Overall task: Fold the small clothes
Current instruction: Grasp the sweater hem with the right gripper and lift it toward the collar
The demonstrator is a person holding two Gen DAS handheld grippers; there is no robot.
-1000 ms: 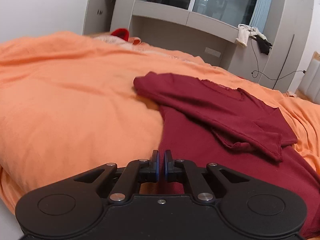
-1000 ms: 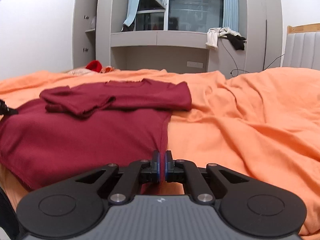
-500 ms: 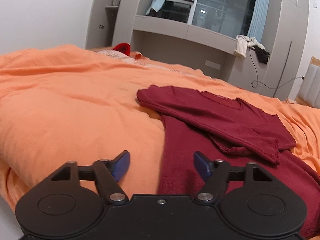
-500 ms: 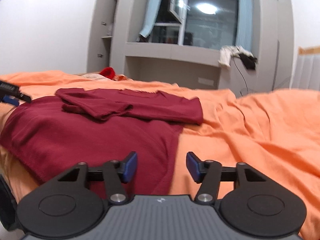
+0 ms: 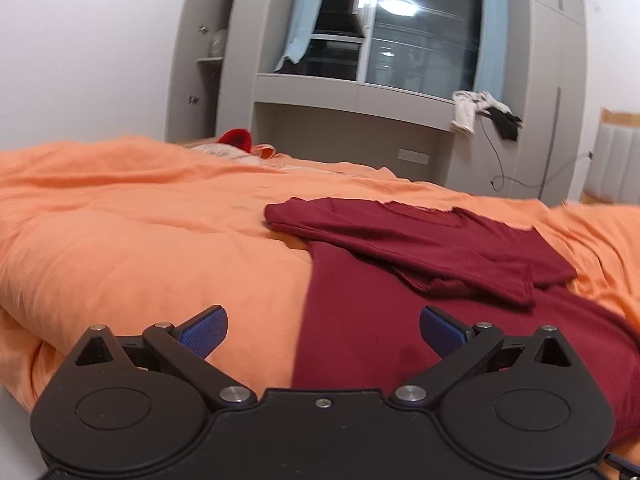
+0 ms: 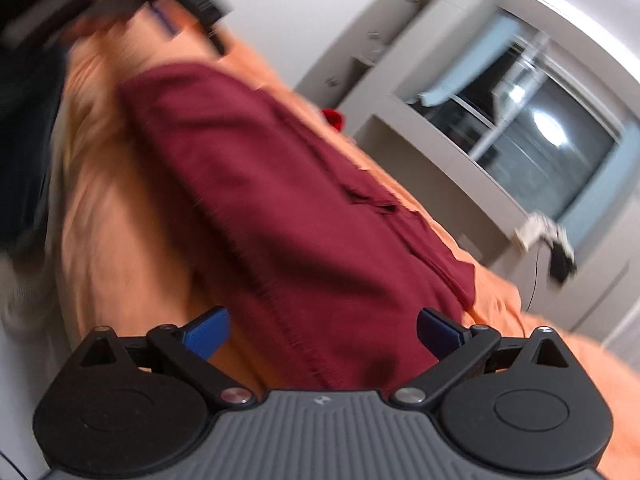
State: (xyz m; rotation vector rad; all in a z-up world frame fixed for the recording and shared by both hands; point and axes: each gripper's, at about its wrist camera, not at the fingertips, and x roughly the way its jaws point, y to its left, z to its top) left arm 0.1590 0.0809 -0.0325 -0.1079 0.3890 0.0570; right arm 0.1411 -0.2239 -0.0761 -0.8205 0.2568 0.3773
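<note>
No text, label, brand or number can be read anywhere in view.

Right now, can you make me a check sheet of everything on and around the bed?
Surface: orange bedspread, rumpled.
Job's things: dark red knit T-shirt lies flat on it, both sleeves folded in over the body.
Clutter: small red fabric thing at the bed's far edge.
Grippers: left gripper and right gripper have just been opening; both are wide open, pads touching nothing, shirt hem below them.
Cables: dark cord hangs by the grey cabinet.
Surroundings: night window, pale blue curtains, white and black clothes on the ledge.
</note>
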